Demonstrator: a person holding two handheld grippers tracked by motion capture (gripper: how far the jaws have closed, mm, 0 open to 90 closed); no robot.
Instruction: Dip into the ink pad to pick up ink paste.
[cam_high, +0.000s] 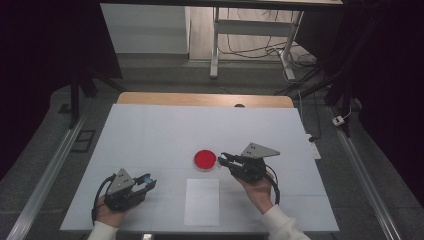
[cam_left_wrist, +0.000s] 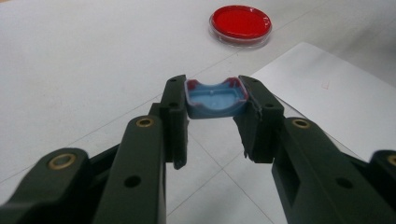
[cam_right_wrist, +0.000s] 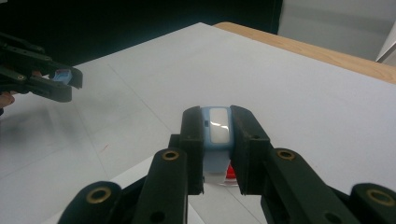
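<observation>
My left gripper (cam_high: 148, 181) (cam_left_wrist: 215, 101), near the table's front left, is shut on a small hollow blue cap (cam_left_wrist: 212, 95) with red smears at its corners, seen as a blue speck (cam_high: 146, 178) from above. My right gripper (cam_high: 223, 159) (cam_right_wrist: 217, 125) is shut on a pale blue block with a white face (cam_right_wrist: 217, 126), held just right of a round red dish (cam_high: 205, 159) (cam_left_wrist: 240, 22). In the right gripper view a sliver of the red dish (cam_right_wrist: 230, 175) shows under the block, and the left gripper (cam_right_wrist: 63, 80) is at the far left.
A white sheet of paper (cam_high: 202, 201) (cam_left_wrist: 327, 93) lies on the white table cover (cam_high: 165, 130) between the two hands, near the front edge. A wooden table edge (cam_high: 200, 99) runs along the back. Desk legs and cables (cam_high: 250, 50) stand beyond it.
</observation>
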